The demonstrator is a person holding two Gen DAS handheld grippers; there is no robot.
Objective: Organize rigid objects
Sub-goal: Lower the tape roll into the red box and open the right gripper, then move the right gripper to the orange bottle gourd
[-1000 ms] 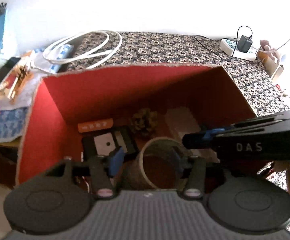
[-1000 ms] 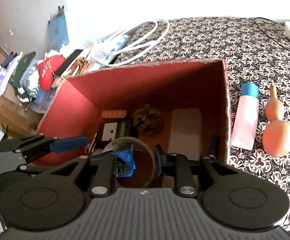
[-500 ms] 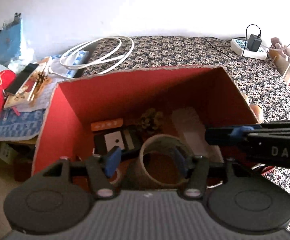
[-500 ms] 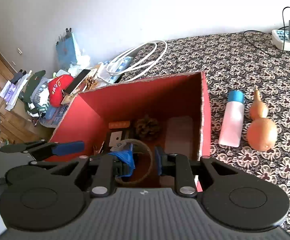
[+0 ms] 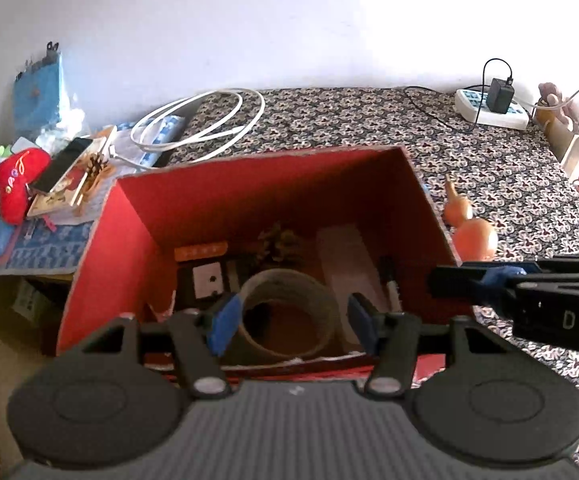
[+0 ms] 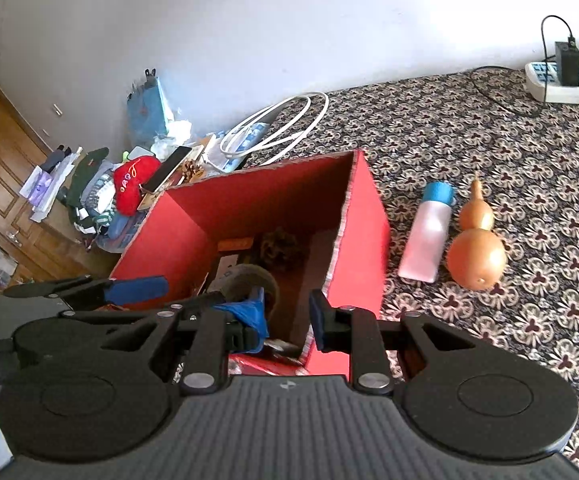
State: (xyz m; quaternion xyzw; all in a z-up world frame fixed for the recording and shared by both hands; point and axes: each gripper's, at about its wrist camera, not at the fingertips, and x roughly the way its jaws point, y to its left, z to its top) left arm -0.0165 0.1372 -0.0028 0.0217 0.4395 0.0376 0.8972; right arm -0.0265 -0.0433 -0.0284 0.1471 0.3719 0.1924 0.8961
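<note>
In the left wrist view the red box [image 5: 137, 232] wall hides most of the bottle [image 5: 426, 189] and the gourd's [image 5: 471, 232] lower side. The tape roll [image 5: 289, 312] covers part of the box floor. A small dark item [image 5: 387, 270] by the box's right wall is too blurred to name.

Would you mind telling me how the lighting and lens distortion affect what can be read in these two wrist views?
Left wrist view: the wall is blown out by glare, and the red box interior is dim, so its contents look murky. Right wrist view: exposure is more even; the gourd reads clearly; fisheye bends the edges, and the box wall is slightly smeared.
</note>
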